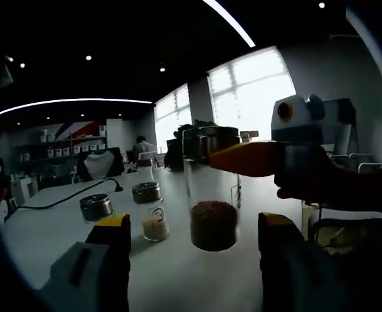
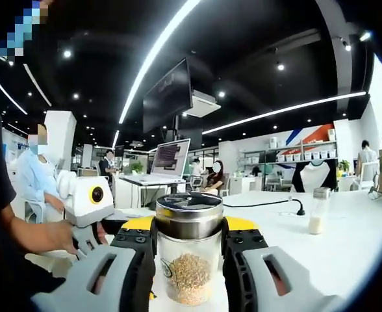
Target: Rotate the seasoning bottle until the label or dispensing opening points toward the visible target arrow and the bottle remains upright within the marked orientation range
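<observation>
Your right gripper [image 2: 189,250] is clamped on the seasoning bottle [image 2: 189,253]: its two yellow-tipped jaws press against the glass on either side, just below the metal cap [image 2: 189,216]. The bottle stands upright on the white table [image 2: 347,240], with brown granules filling its lower part and a small label showing on the glass toward the left jaw.

In your left gripper view the same bottle [image 1: 212,195] stands upright in the middle of the table [image 1: 54,224], and your right gripper [image 1: 207,156] reaches in from the right, its orange arm holding the bottle near the top. Your left gripper [image 1: 194,227] is released: its jaws stand wide apart on either side of the bottle, short of it and touching nothing.

Left of the bottle sit a smaller shaker with pale contents [image 1: 151,211] and a low metal-capped jar [image 1: 96,207], both apart from it. A black cable [image 1: 67,199] runs across the table behind them. The same pale shaker [image 2: 319,211] stands well to the right in your right gripper view.
</observation>
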The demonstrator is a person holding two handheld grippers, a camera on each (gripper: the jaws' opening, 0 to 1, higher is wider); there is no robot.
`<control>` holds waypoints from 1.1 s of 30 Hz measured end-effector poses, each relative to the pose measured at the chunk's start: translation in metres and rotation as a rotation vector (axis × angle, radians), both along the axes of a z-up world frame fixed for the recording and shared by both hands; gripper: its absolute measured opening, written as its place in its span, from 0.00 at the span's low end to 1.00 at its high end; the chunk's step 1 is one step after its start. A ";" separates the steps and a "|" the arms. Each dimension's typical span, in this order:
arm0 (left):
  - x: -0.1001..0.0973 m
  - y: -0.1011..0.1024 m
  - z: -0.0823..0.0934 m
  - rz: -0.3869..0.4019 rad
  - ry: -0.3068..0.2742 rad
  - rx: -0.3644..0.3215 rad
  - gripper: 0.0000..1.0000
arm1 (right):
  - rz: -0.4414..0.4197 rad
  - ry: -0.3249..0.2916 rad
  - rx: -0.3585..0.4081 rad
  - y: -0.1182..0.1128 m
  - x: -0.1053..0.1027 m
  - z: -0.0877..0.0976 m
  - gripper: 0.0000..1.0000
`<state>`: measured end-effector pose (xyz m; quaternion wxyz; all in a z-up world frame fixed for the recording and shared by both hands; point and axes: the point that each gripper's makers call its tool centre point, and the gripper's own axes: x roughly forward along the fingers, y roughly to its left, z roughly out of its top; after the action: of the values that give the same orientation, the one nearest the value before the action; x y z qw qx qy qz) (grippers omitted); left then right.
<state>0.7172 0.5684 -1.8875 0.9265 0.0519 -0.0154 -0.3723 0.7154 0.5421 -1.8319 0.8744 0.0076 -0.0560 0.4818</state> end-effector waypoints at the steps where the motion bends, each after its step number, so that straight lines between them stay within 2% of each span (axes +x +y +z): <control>1: 0.002 0.004 0.001 0.012 0.004 -0.010 0.91 | -0.004 0.002 0.001 -0.004 0.003 0.001 0.36; 5: 0.007 0.014 0.001 0.035 0.025 -0.034 0.99 | -0.025 0.005 -0.008 -0.015 0.013 0.001 0.36; 12: 0.010 0.026 0.002 0.057 0.020 -0.024 1.00 | -0.055 0.020 -0.018 -0.032 0.036 -0.005 0.36; 16: 0.012 0.035 -0.002 0.066 0.046 -0.012 1.00 | -0.078 0.038 -0.030 -0.041 0.054 -0.013 0.36; 21: 0.014 0.042 0.000 0.074 0.052 -0.032 1.00 | -0.085 0.055 -0.034 -0.048 0.071 -0.020 0.36; 33: 0.014 0.048 -0.001 0.089 0.060 -0.037 1.00 | -0.082 0.059 -0.050 -0.056 0.097 -0.029 0.36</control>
<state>0.7314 0.6161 -1.8890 0.9430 0.0242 0.0078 -0.3319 0.8120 0.4865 -1.8612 0.8946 -0.0025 -0.0183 0.4464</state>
